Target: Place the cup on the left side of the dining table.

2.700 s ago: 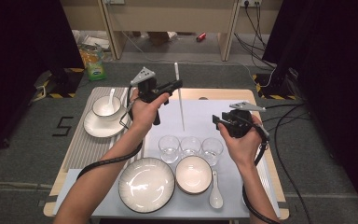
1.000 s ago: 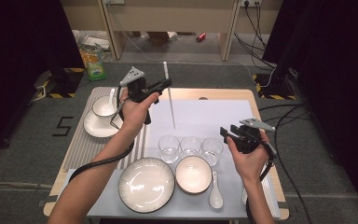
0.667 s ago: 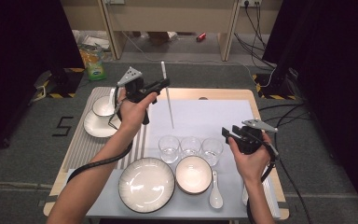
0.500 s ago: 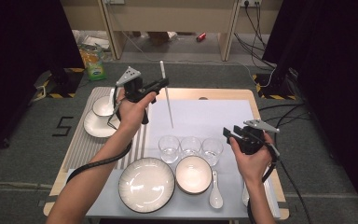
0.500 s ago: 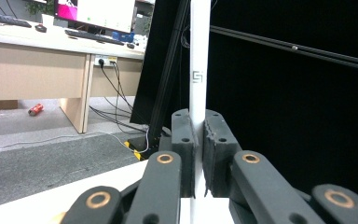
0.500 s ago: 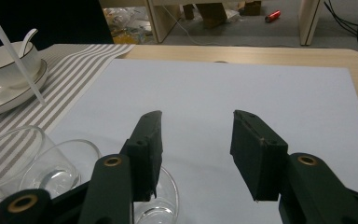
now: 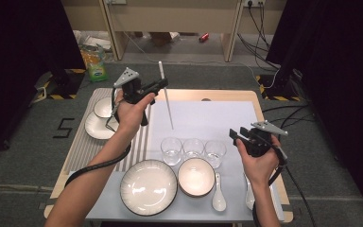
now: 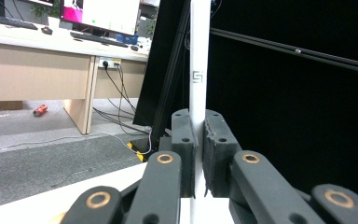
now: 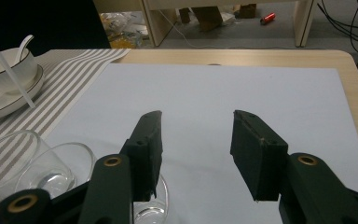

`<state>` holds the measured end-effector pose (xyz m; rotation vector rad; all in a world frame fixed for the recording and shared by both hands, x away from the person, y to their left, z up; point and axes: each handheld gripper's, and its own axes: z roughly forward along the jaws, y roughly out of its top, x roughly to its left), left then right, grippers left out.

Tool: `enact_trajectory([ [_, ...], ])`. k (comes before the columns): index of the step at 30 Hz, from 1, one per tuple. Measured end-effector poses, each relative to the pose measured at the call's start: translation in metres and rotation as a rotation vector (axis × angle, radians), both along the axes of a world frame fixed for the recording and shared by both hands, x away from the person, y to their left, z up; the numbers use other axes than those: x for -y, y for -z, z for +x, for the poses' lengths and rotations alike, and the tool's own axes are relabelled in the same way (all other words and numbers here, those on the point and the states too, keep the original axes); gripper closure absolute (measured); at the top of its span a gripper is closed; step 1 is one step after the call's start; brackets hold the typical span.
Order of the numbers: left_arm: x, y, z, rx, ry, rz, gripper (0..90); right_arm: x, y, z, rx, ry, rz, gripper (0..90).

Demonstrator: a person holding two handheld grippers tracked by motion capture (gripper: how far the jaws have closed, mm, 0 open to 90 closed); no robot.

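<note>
On the counter: everything sits on a wooden counter (image 7: 269,142) seen from above.
White sheet: a pale sheet (image 7: 208,123) covers the middle and right of the counter.
Striped mat: a grey-and-white striped mat (image 7: 87,146) lies along the left side, its right edge beside the sheet.
Large plate: a wide white plate (image 7: 148,187) rests at the near edge, left of centre.
Far-left bowl set: a white bowl on a saucer (image 7: 99,124) stands on the far part of the mat, partly hidden by the left hand.
Small bowl: a smaller bowl (image 7: 196,177) sits just right of the large plate.
Glasses: three clear glasses (image 7: 193,150) stand in a row just beyond the plate and the small bowl.
Spoon: a white ceramic spoon (image 7: 218,194) lies just right of the small bowl.
Left gripper: the left gripper (image 7: 157,87) is held above the far left of the counter; its jaws are closed tight on the stick.
Stick: a thin white stick (image 7: 166,94) stands nearly upright in those jaws, its lower end hanging above the far-left part of the sheet and its upper end rising past the far edge of the counter.
Right gripper: the right gripper (image 7: 236,137) is held over the right side of the sheet, near the rightmost glass; its jaws stand apart with nothing between them.
</note>
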<state>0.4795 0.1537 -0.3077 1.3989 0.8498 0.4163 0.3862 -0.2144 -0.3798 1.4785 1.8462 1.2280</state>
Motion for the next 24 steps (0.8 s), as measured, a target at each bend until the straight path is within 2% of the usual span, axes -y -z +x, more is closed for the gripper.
enact_trajectory([
  [24,-0.011,0.001,-0.003,0.007,-0.021,0.001,83.9,0.000,0.000,0.000,0.003,-0.002,0.006,52.3],
])
